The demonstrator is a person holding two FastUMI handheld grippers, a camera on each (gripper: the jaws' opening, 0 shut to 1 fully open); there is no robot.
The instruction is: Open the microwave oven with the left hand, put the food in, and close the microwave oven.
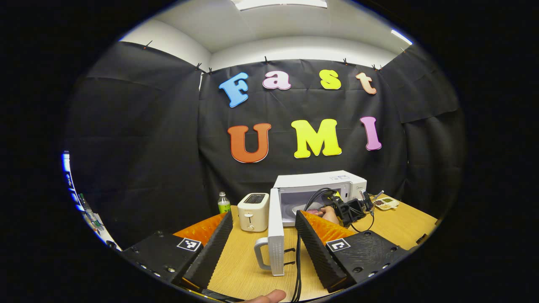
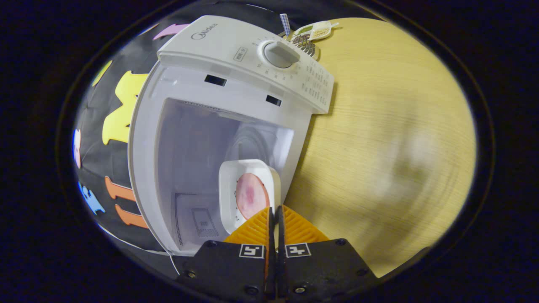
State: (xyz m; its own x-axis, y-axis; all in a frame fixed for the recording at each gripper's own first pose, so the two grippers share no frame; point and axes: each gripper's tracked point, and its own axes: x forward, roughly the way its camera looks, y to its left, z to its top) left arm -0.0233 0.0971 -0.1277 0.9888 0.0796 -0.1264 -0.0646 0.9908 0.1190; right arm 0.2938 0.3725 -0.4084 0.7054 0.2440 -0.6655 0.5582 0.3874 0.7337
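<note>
The right gripper clamps the white dish of food, straight ahead of its fingers, half inside the microwave; left gripper spread, empty.

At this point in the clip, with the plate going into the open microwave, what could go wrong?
The right gripper pinches only the rim of the plate, which looks tilted, so the food might slide. Its cable trails through the microwave opening and could snag. The door stands wide open between the left gripper fingers; closing early would hit the arm.
</note>
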